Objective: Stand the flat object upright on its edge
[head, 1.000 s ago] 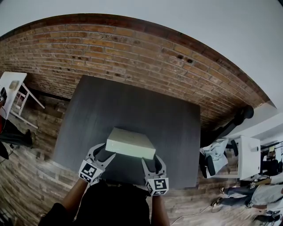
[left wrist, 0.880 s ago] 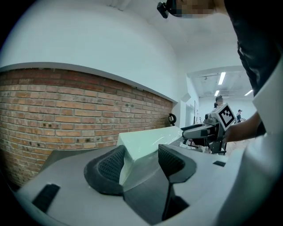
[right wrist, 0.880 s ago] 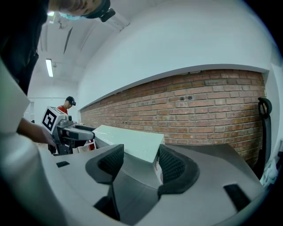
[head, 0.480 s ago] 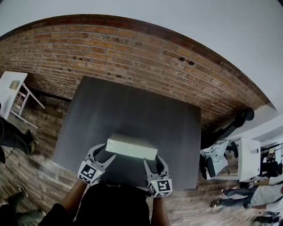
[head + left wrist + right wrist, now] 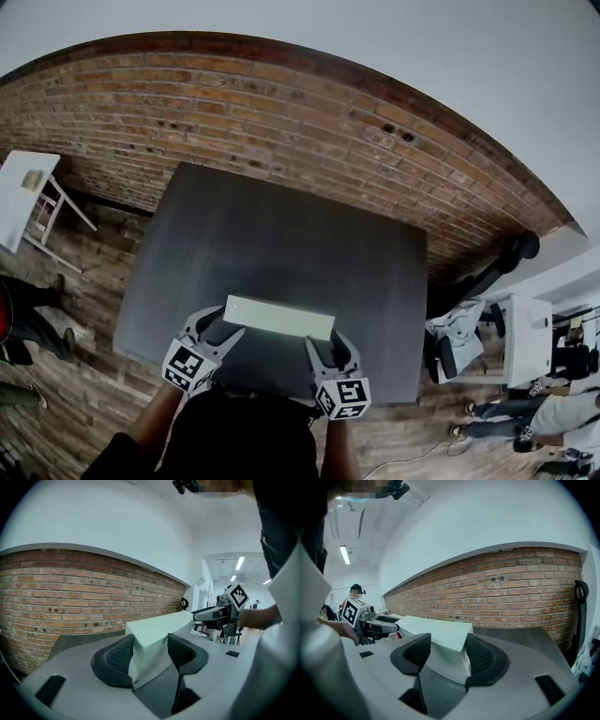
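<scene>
Left gripper [image 5: 217,325] and right gripper [image 5: 325,343] each clamped one end of the pale box [image 5: 278,318], over the dark table [image 5: 281,234]

Dark grey table [image 5: 281,234] stands against a red brick wall [image 5: 281,112]. Plank-patterned floor [image 5: 84,366] lies around it. A small white side table [image 5: 21,187] is at far left. A white desk [image 5: 527,333] and a standing person [image 5: 562,412] are at right.

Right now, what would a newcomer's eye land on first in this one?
The pale flat box, gripped at either end by the left claw and right claw, over the near part of the dark table. Behind it, a long brick wall fills the background.
</scene>
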Tool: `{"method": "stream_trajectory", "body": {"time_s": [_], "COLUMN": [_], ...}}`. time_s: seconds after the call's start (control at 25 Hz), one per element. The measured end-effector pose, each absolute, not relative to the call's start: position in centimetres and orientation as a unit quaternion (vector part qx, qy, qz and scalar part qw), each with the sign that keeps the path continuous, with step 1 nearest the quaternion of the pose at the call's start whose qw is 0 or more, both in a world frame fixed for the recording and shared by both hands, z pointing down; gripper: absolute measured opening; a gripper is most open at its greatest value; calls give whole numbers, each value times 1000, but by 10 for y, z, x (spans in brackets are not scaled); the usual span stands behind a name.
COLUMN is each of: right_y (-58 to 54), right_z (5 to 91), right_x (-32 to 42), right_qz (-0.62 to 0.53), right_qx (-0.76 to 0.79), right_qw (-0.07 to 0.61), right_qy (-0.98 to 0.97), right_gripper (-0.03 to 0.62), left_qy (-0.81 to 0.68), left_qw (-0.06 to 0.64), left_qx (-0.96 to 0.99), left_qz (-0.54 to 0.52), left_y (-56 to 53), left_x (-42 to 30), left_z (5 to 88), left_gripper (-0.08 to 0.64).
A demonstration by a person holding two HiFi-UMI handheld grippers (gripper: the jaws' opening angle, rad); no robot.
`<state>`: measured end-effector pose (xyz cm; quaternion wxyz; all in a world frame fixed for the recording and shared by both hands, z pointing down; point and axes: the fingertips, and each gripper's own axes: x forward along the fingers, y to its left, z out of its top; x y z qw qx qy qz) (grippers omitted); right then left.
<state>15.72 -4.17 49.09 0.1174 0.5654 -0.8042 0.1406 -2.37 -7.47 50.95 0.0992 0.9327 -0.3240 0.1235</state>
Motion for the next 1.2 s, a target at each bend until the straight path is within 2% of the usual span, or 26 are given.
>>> {"method": "stream_trajectory", "body": {"time_s": [1.2], "right_y": [-43], "right_z": [489], "right_x": [158], "right_qz": [229], "right_qx": [566], "right_qw": [143], "right_qy": [-779], "right_gripper": [245], "left_qy": [-313], "left_qw": [155], "left_qx": [918], "left_qz": [187], "left_y": [-78], "left_x": [-24], "left_z": [500], "left_gripper": [241]}}
